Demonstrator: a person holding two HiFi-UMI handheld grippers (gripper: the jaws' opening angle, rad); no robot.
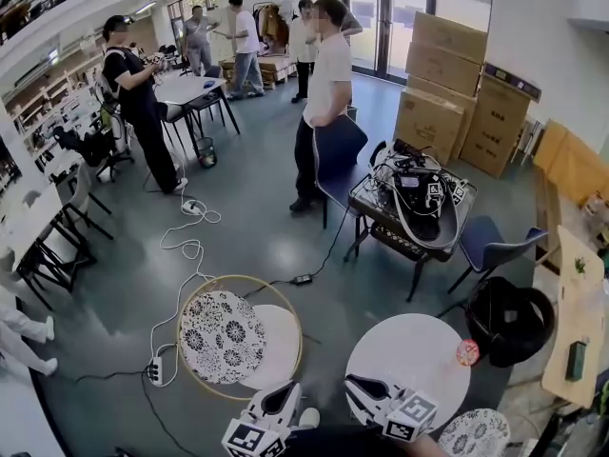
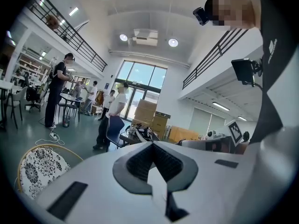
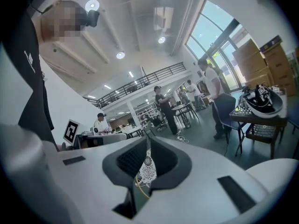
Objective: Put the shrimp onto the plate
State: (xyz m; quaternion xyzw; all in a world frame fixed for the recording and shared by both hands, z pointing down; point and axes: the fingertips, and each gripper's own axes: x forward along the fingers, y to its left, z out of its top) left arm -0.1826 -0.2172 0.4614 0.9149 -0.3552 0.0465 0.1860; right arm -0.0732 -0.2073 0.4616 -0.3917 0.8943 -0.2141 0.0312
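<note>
the jaws of the left gripper (image 2: pixel 154 164) are drawn together to a thin slit with nothing caught in it. the jaws of the right gripper (image 3: pixel 147 164) stand the same way, and only a strip of the floral cushion (image 3: pixel 148 168) shows through their gap. in the head view both the left gripper (image 1: pixel 291 390) and the right gripper (image 1: pixel 352 383) sit low and close to the person's body. their own cameras look up past the room to the ceiling lights. that looks like a resting carry and not a reach, since neither tool points at the round white bench (image 1: pixel 400 360).

the likely shrimp is one small red-pink thing (image 1: pixel 467 352) near the right edge of that bench, well apart from both grippers. it is too small to tell whether it lies bare on the top or already on a small plate. no plate can be made out for certain, so the scene fits either reading.

counted: two grippers, one round white bench, one red-pink thing on it. there are two floral cushions, one in the gold-rimmed round chair (image 1: pixel 288 305) on the left and one (image 1: pixel 476 433) at the lower right. one dark bench (image 1: pixel 366 196) farther off carries a tangle of cables and gear.
</note>
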